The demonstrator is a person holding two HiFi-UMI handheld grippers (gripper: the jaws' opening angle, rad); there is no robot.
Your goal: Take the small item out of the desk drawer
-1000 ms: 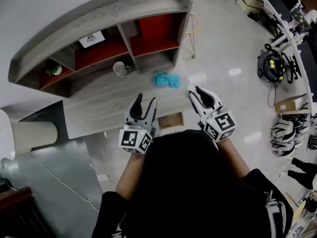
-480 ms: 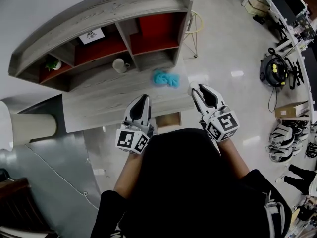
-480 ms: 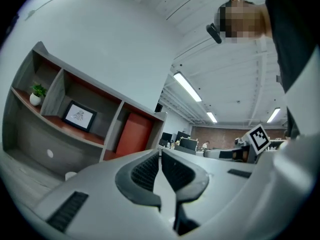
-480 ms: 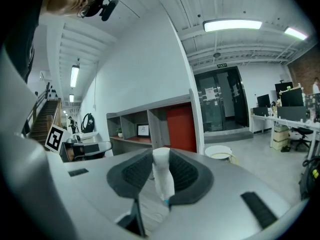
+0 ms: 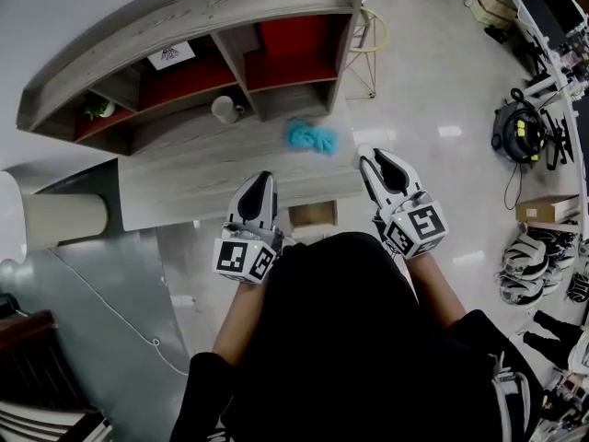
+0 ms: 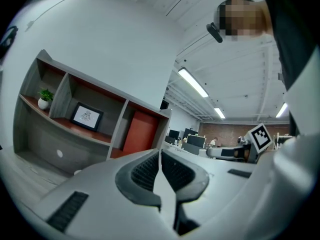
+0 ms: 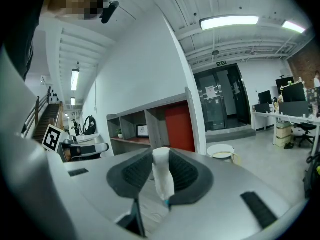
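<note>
One white item (image 7: 161,176) between right fingers (image 7: 186,174)

cloth (image 5: 310,137) on desk (image 5: 189,190), before shelf (image 5: 175,18)

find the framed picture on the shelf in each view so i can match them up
Head view: the framed picture is at upper left, in a middle compartment of the shelf unit.
Left gripper view: left of centre, in the middle compartment.
Right gripper view: small, left of centre, above the jaws.
Shared landmark: the red back panel, to the picture's right in all three views.
</note>
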